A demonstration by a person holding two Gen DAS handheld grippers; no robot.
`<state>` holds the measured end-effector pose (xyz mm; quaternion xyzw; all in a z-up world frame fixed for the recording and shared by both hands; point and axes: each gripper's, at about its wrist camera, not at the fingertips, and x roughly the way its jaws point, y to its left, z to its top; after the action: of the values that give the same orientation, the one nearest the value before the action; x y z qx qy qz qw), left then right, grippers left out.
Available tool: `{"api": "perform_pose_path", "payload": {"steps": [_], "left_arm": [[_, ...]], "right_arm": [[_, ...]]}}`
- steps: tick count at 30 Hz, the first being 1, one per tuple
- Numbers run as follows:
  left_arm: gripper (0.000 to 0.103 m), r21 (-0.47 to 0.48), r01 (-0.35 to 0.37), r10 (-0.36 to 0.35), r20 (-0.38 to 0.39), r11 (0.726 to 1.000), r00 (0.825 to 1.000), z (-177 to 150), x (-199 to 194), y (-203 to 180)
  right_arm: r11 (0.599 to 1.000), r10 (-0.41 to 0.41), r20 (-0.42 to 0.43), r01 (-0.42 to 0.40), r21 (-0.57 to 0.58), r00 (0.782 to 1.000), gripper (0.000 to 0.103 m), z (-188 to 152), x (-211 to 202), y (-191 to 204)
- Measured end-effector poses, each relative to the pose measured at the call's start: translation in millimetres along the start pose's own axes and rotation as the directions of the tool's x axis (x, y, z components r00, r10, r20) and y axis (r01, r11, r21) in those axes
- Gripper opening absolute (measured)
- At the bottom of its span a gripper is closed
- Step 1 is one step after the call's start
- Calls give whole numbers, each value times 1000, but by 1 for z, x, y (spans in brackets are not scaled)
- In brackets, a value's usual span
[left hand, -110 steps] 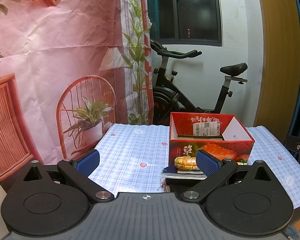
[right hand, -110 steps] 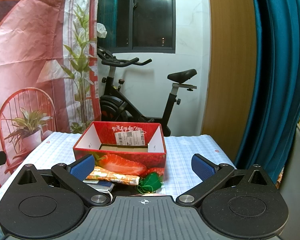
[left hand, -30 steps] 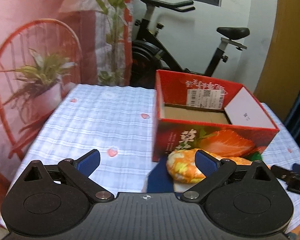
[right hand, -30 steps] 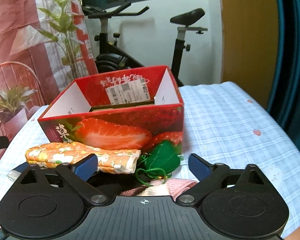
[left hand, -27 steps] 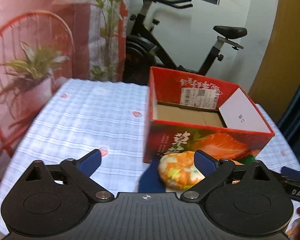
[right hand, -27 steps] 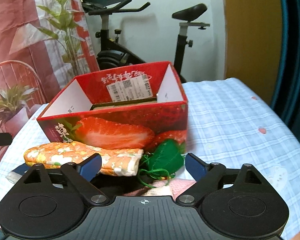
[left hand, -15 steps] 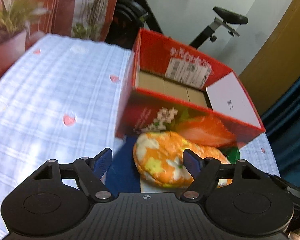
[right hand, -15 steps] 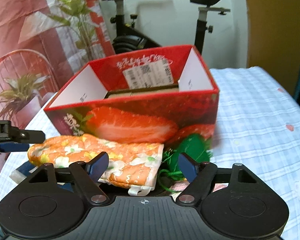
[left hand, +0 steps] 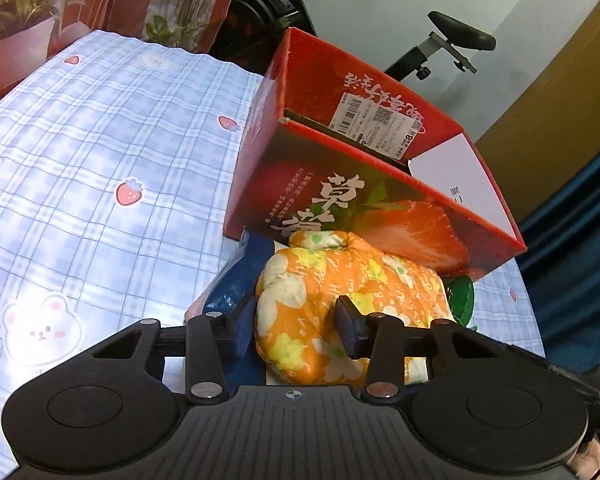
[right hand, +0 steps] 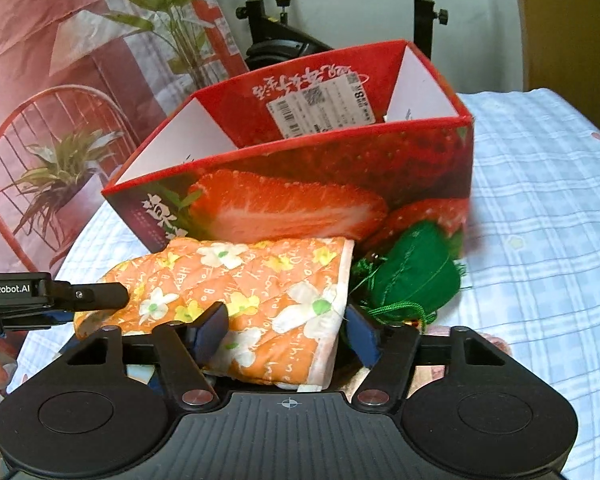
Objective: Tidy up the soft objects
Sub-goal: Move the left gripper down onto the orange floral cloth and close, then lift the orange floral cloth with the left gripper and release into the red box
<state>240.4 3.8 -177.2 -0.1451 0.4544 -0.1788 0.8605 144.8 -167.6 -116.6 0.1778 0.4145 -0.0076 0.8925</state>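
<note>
Two-handedly clenching the quilted orange floral oven mitt (left hand: 340, 276): pinching its rounded left end with the left gripper (left hand: 292, 324) and squeezing its white-edged cuff (right hand: 332, 320) with the right gripper (right hand: 286, 330). Having been gaping wide and hanging well back a few seconds ago, now pressing pads into the padding, low over the blue checked tablecloth (left hand: 100, 160). Lying just in front of the open red strawberry-printed cardboard box (left hand: 380, 200), on a dark blue flat packet (left hand: 228, 292), beside a green tasselled pouch (right hand: 416, 276) to the right. Probably meaning grasp secured; lifting over the near wall into the box still remaining.
</note>
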Motion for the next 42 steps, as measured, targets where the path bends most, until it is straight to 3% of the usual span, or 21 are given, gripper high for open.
{"api": "perform_pose_path", "payload": {"steps": [7, 9, 13, 14, 24, 34, 42], "left_arm": [[42, 22, -4, 4, -11, 1000, 1000, -5, 1, -3], [37, 39, -2, 3, -1, 999, 1000, -4, -3, -5], [24, 58, -1, -2, 51, 998, 999, -3, -16, -6], [22, 60, 4, -7, 66, 998, 998, -3, -20, -7], [19, 123, 17, -41, 199, 992, 979, -2, -55, -26], [19, 178, 23, -84, 345, 984, 935, 26, -95, -48], [19, 242, -27, -79, 417, 970, 905, 63, -90, -74]], "right_arm": [[1000, 23, -15, -22, 20, 1000, 55, -5, 0, -4], [1000, 22, -9, -22, -8, 1000, 44, -5, -5, -1], [998, 18, 29, -17, -62, 999, 12, 2, -20, 5], [998, 26, 41, -23, -67, 999, 10, 5, -25, 5], [989, 72, 141, -53, -136, 987, 9, 24, -63, 18], [975, 121, 261, -65, -212, 958, 8, 61, -96, 37], [966, 132, 317, -50, -253, 939, 8, 99, -98, 42]]}}
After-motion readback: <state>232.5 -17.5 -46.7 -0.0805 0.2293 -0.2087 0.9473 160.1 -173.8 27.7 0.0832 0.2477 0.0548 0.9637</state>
